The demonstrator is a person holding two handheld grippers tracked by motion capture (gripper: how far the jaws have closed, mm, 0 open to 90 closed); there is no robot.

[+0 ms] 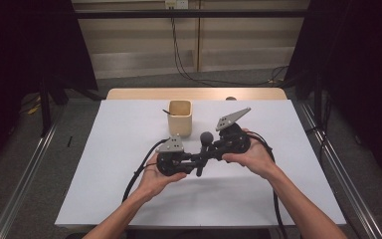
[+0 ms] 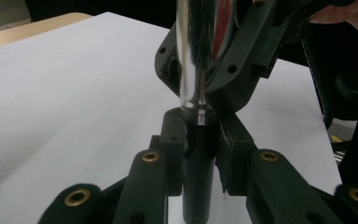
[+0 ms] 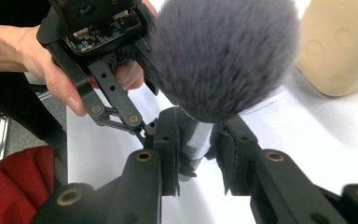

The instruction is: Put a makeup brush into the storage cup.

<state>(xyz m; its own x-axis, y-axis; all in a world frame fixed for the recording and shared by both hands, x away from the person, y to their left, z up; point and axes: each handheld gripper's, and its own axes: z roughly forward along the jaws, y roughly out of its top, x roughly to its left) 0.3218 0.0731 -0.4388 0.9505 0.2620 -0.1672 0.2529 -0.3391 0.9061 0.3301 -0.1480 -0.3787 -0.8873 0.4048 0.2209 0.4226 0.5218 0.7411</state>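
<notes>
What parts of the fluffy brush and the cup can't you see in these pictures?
- Brush tip: cut off by the top edge of the right hand-held gripper view.
- Brush handle bottom end: cut off by the bottom edge of the left hand-held gripper view.
- Cup inside: its front wall hides the bottom in the high view.

My brush (image 3: 221, 56) has a soft, fluffy grey head, a mirror-bright metal ferrule (image 2: 196, 51) and a matt black handle (image 2: 198, 172). My left tool (image 2: 198, 140) looks matt black plastic with brass-coloured fittings. The worktop (image 1: 129, 149) is smooth matt white; the beige cup (image 1: 180, 115) looks matt.
</notes>
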